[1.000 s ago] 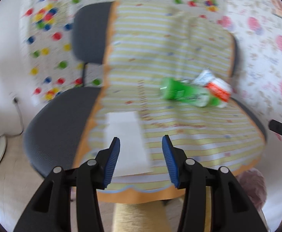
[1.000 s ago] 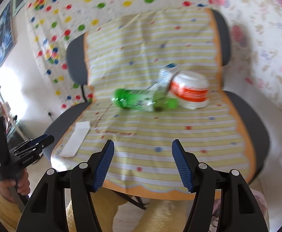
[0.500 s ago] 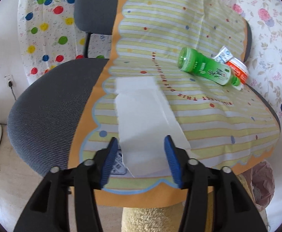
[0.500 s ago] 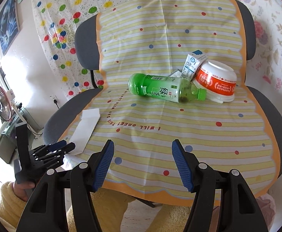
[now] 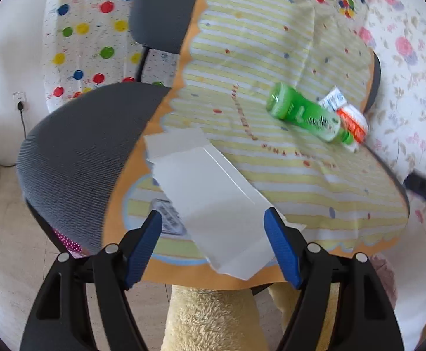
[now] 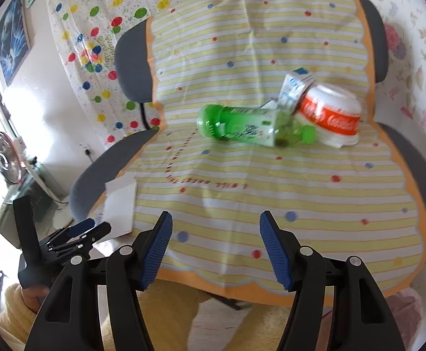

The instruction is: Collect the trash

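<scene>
The white paper sheet [image 5: 213, 193] lies flat at the front left corner of the cloth-covered chair seat [image 5: 78, 158], its near end overhanging the front edge between the wide-open, empty fingers of the left gripper [image 5: 213, 245]. Closing here may only crumple it or drag the striped cloth [image 5: 315, 181] along (thin paper offers little to pinch). The right gripper [image 6: 216, 245], equally open and empty, hovers off the front edge; the green bottle [image 6: 248, 128], carton [image 6: 293, 90] and red-and-white cup [image 6: 330, 114] sit toward the seat's back right.

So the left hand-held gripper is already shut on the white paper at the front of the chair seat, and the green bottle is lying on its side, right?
Not quite. The left hand-held gripper is open; the left wrist view shows its fingers either side of the white paper, not closed on it. The green bottle does lie on its side.
</scene>
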